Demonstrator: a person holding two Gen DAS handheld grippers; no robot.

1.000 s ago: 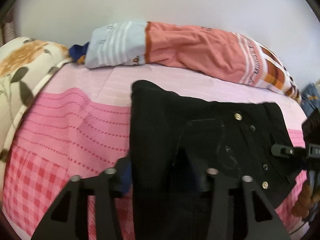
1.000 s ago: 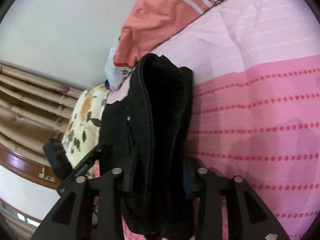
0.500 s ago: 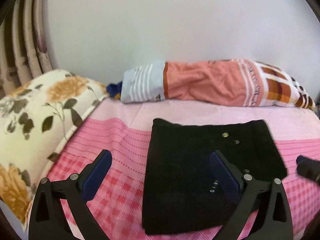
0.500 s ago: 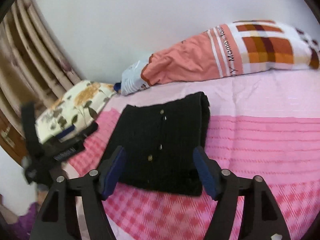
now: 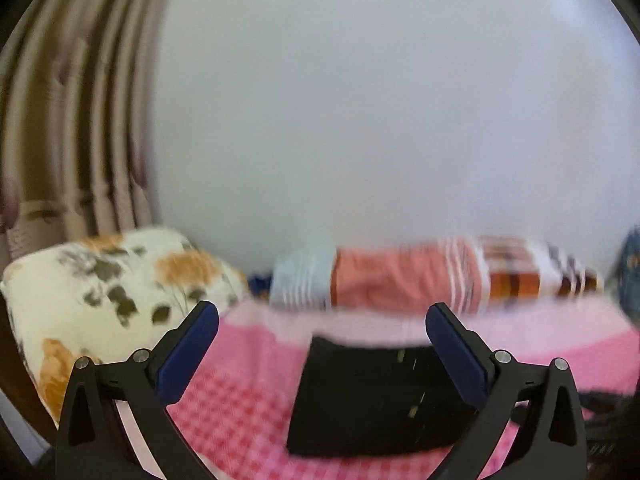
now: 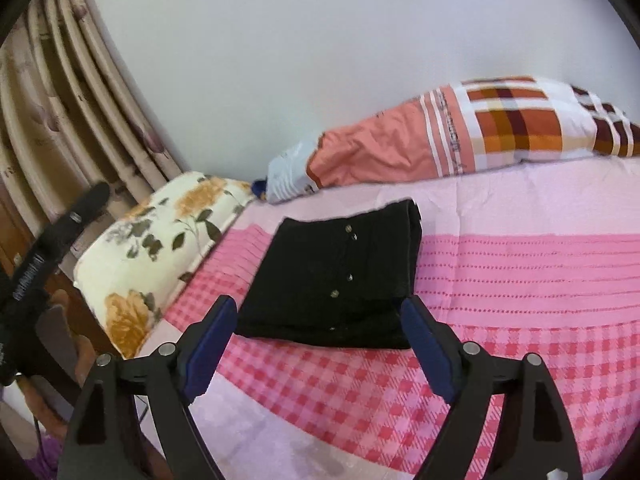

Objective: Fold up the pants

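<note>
Right gripper: nearest the camera, above the bed edge; its jaws are opening, with nothing between the blue pads.
Left gripper: its jaws are opening too, spread wide and empty; this view is smeared, so finer detail is probably not to be trusted.
Pants: a compact black rectangle lying flat on the pink sheet, buttons up, its thick fold on the side toward the striped pillow; clear of both grippers.
Step in hand: letting go and backing off; the fold looks finished, judging by the neat stack.
Doing it well: the person should draw both grippers straight back and up, pads wide, so no finger snags a layer or drags the stack askew.
Beside: a floral pillow lies left of the pants, near but apart.
Farther: a striped pillow rests along the white wall, just beyond the pants.
Farthest: curtains hang at far left.
In the way: nothing on the sheet blocks the retreat.
</note>
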